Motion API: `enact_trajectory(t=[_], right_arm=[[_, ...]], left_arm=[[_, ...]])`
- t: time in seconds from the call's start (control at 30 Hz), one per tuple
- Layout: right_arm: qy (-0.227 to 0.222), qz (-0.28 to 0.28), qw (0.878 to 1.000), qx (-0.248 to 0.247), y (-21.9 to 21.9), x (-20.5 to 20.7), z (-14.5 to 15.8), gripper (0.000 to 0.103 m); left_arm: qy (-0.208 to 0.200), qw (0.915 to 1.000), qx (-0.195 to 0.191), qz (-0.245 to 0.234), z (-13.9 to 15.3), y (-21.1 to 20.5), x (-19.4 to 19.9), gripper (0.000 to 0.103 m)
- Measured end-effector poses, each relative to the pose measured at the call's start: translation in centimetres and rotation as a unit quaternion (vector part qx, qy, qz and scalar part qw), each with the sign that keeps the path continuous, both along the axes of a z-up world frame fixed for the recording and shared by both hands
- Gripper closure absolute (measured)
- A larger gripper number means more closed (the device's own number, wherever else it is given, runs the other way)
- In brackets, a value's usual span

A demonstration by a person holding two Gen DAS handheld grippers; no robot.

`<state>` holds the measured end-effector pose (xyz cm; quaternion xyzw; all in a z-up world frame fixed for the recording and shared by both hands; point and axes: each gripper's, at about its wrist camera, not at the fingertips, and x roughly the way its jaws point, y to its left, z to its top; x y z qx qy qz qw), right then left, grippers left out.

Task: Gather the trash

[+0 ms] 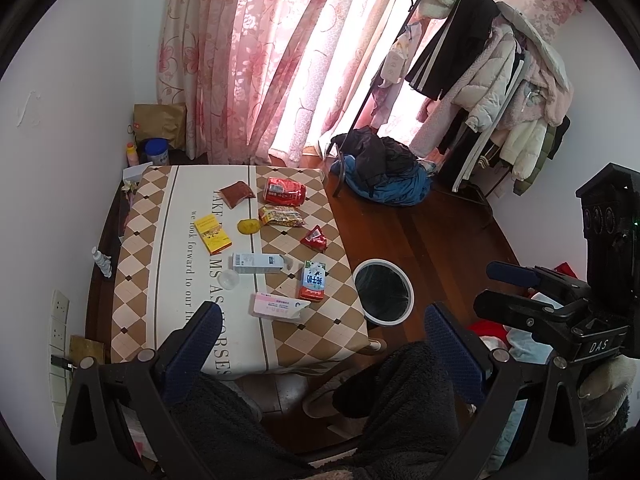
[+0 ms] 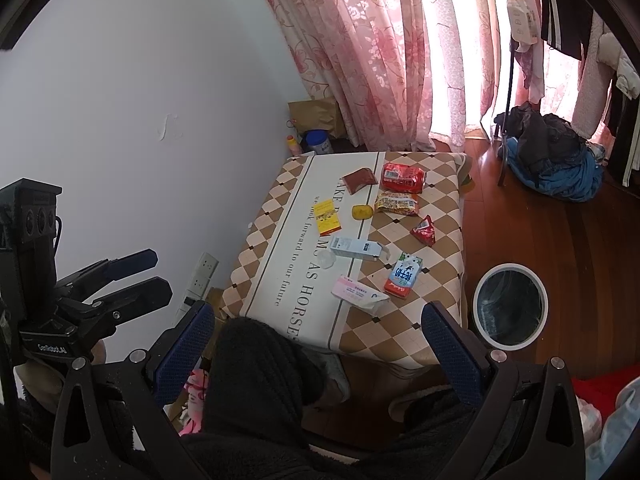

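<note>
Trash lies scattered on the checkered tablecloth (image 1: pixel 172 280): a red can (image 1: pixel 285 191), a brown packet (image 1: pixel 237 194), a yellow box (image 1: pixel 213 232), snack wrappers (image 1: pixel 281 216), a white-blue box (image 1: pixel 258 263), a milk carton (image 1: pixel 313 286) and a pink-white box (image 1: pixel 278 307). A white-rimmed bin (image 1: pixel 380 263) with a black liner stands on the floor right of the table. My left gripper (image 1: pixel 323 312) hangs open and empty over the near table edge. My right gripper (image 2: pixel 317 310) is likewise open and empty, with the milk carton (image 2: pixel 405 275) and the bin (image 2: pixel 510 267) ahead.
A person's dark fleece-clad knees (image 1: pixel 400 392) sit below both grippers. A pile of clothes (image 1: pixel 384 168) and a loaded clothes rack (image 1: pixel 492 92) stand at the back right. A paper bag (image 1: pixel 160 120) and a blue tin (image 1: pixel 157 151) fill the far corner by the pink curtain.
</note>
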<state>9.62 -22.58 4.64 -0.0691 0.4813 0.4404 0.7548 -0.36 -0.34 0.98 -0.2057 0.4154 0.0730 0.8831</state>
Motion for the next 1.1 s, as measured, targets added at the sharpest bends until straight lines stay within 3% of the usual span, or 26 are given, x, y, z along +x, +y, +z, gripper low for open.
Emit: enact_trajectory(t=[0.87,0.97,1.1], right_arm=[[-0.003,-0.002,1.000,0.001,0.5,-0.3,0.6,0.000],[-0.007,-0.012,1.000,-0.006,0.6,-0.1,0.4,0.000],[0.001,-0.042,0.999,-0.035,1.2,1.5,-2.5,0.000]], left_arm=[[0.001,1.0000,0.004,0.006,-0.2,0.0,0.1,0.000],[0.020,0.9984,0.034,0.041,-1.7,0.9,0.8,0.000],[0.092,0.9840,0.085,0.126,-7.9,3.6,3.3,0.000]])
